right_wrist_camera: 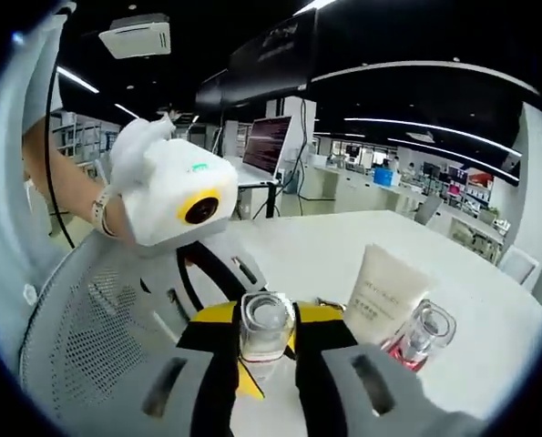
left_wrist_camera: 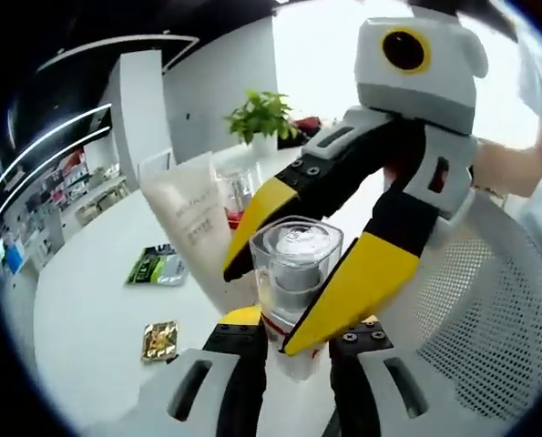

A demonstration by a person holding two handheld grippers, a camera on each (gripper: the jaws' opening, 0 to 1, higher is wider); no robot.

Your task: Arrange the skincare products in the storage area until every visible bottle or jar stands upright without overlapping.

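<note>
The clear bottle with its thick transparent cap (left_wrist_camera: 295, 264) stands upright between both of my claws, over the white table (left_wrist_camera: 97, 300). In the left gripper view my left gripper (left_wrist_camera: 284, 339) rises from below with its black-and-yellow jaws on either side of the bottle's lower body, narrowly parted and seeming to touch it, though I cannot tell for sure that they press. My right gripper (left_wrist_camera: 293, 300) comes down from above, its yellow-tipped jaws closed against the cap and shoulders of the same bottle.

In the right gripper view that bottle (right_wrist_camera: 265, 332) sits squeezed between my right gripper (right_wrist_camera: 267, 364) jaws, cap toward the camera, and my left gripper (right_wrist_camera: 243, 360) reaches in from the left, its yellow tips just under the bottle.

Just beside the bottle a white tube (left_wrist_camera: 190, 223) stands upright on its wide end, printed lettering too small to read. Next to the tube stands a clear glass bottle with pinkish-red liquid (right_wrist_camera: 418, 339); in the left gripper view it shows behind the tube (left_wrist_camera: 237, 193). A green sachet (left_wrist_camera: 157, 266) and a gold foil packet (left_wrist_camera: 159, 340) lie flat on the table, well apart from the bottles. A potted green plant (left_wrist_camera: 261, 118) stands at the far edge. A white mesh chair back (left_wrist_camera: 485, 309) sits close behind my claws
</note>
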